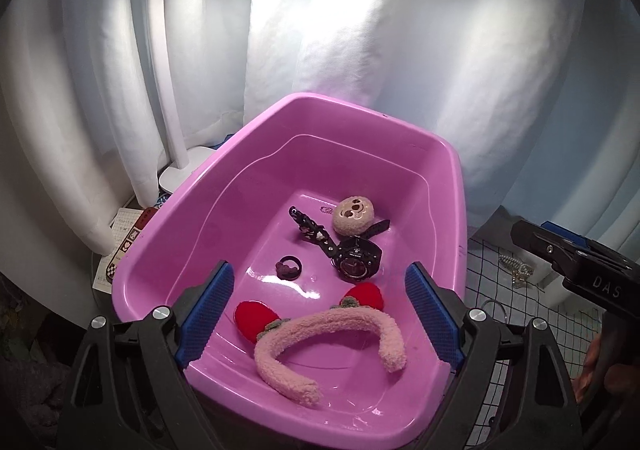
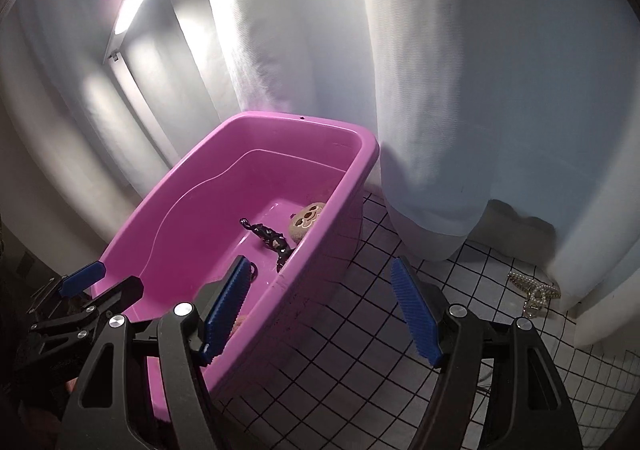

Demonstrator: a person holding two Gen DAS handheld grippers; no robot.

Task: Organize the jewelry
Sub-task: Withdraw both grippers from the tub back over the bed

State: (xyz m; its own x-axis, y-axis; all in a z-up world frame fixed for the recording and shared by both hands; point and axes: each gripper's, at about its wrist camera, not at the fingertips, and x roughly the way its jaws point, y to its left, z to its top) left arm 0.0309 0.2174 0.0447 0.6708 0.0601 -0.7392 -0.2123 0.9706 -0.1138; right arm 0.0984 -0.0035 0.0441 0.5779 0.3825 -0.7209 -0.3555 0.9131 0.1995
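Lamp base (image 1: pixel 182 174) and cards far left, off the bench's working area. Pink tub (image 1: pixel 160 234) next: already holds the ring (image 1: pixel 289 267), black watch (image 1: pixel 354 256), round plush face clip (image 1: pixel 354 215) and fuzzy pink headband (image 1: pixel 328 346) with red ears. Left gripper (image 1: pixel 320 316) hovers over the tub's near end, jaws wide apart, nothing between the pads, headband lying directly below it.

Right gripper (image 2: pixel 324 314) straddles the tub's right wall, one finger over the inside, one over the checked cloth (image 2: pixel 360 370); jaws open, empty.

Far right: pearl chain (image 2: pixel 534 292), bunched on the cloth at the foot of the white curtain (image 2: pixel 440 90). Probably the last loose piece.

Key relation: chain lies forward-right of the right gripper, well apart, and outside the tub. Right hand is clearly nearer; left would have to cross over. Chain's long axis looks diagonal, near-left to far-right, but small and hard to read.
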